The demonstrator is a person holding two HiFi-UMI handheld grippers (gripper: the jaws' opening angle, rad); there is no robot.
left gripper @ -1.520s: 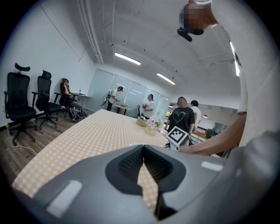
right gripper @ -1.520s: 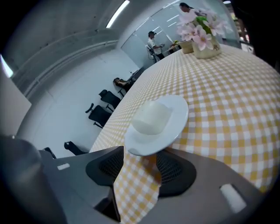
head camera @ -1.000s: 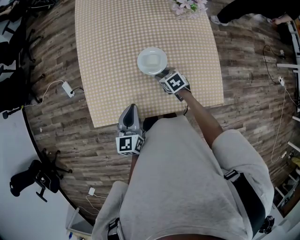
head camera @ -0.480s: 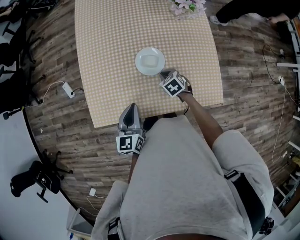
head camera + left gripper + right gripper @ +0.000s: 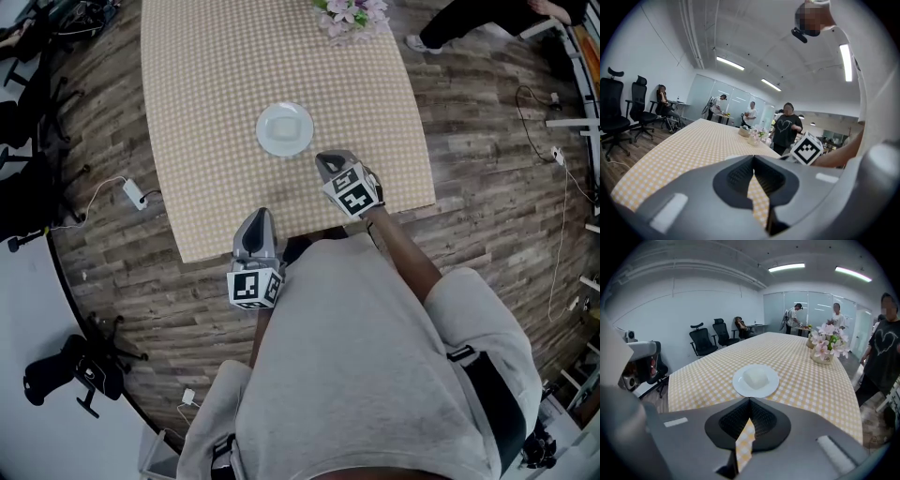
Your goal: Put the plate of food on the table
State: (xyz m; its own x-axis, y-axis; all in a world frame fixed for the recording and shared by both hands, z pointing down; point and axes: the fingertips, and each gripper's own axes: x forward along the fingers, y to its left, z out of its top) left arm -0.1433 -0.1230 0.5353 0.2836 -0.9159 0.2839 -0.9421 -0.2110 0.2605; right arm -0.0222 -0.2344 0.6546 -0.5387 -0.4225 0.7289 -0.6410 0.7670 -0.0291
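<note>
One checked table (image 5: 206,84), one white plate (image 5: 284,128), one pale block of food (image 5: 755,377), one pot of pink flowers (image 5: 349,14). Two grippers, namely left gripper (image 5: 262,213) and right gripper (image 5: 327,158), with two marker cubes, one apiece (image 5: 255,288) (image 5: 354,192). Two black office chairs (image 5: 701,339) (image 5: 723,333) by the far wall, and four bystanders: one seated (image 5: 740,325), three standing (image 5: 793,317) (image 5: 836,315) (image 5: 883,350).

The right gripper (image 5: 328,161) has drawn back toward the person. A second ago its jaw tips were at the near rim of the plate (image 5: 284,128), half a second ago just beside it. Now a strip of checked tablecloth (image 5: 307,150) shows between them. Its jaws, apart a second ago, close up until the tips meet, with nothing between them. The plate, with its pale block of food (image 5: 754,377), now lies apart, ahead of the jaw tips.
</note>
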